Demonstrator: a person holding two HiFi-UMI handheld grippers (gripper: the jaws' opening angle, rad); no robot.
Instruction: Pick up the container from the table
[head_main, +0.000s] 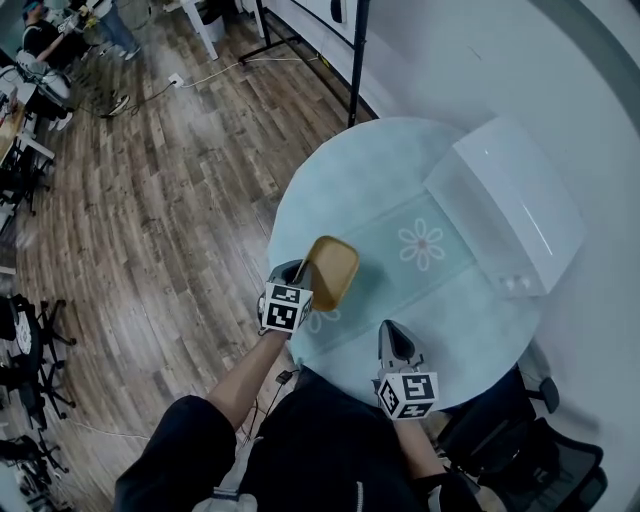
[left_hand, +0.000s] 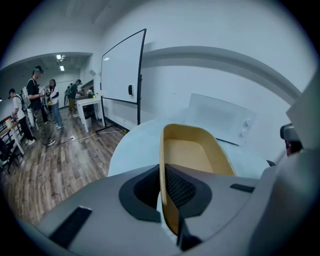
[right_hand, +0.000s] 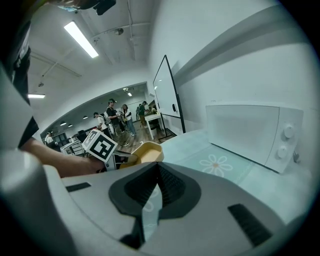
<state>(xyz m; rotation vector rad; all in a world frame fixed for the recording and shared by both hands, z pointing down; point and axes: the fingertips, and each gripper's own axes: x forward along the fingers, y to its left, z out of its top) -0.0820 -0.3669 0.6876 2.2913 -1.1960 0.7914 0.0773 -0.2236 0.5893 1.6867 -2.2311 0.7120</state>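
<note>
My left gripper (head_main: 302, 268) clamps the rim of the tan container (head_main: 335, 268) at 8 o'clock of the table (head_main: 400, 160). My right gripper (head_main: 392, 335), at 6 o'clock, has its jaws together and empty.

Mustard-tan showing all over container (head_main: 333, 270), inside and out, no print. Pale mint-blue glowing on table (head_main: 330, 190); lighter band running across its middle, carrying white daisy (head_main: 421, 244) with tan centre. Plain white gleaming on microwave (head_main: 510, 205) at table's far-right edge. Light grey showing on left gripper (left_hand: 163, 172), black cross-hatching on its pads (left_hand: 181, 189); right gripper (right_hand: 156, 170) wearing same. Black squares on white flashing from marker cubes (head_main: 287, 306). Brown wood planks running across floor (head_main: 150, 200). Whiteboard (left_hand: 122, 70) showing white, black frame.
</note>
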